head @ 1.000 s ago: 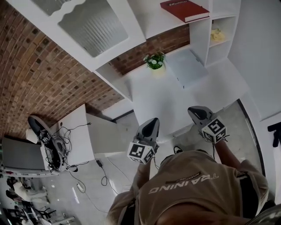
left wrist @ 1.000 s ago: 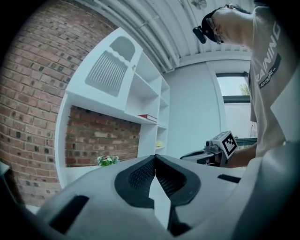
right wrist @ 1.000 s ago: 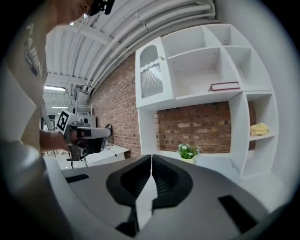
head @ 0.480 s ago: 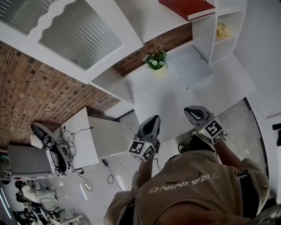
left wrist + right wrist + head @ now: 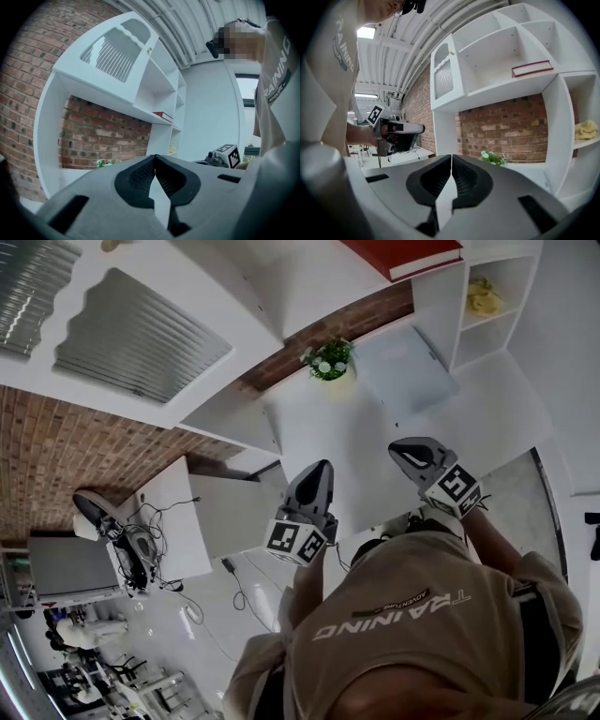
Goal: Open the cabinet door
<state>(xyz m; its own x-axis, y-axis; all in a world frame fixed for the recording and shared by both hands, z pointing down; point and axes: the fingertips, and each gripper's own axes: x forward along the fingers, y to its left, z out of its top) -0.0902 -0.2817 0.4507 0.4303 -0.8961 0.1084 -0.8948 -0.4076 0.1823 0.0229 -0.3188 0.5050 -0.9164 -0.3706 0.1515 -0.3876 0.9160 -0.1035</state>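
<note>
below cabinet door (image 5: 141, 334), right tool (image 5: 401, 451) closed

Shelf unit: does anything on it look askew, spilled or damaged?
Nothing stands out. The red book lies flat on its shelf, the potted plant stands upright, and the cabinet door sits closed. Off the unit, cables lie tangled on a side desk.

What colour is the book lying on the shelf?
Red; the book shows best in the right gripper view.
</note>
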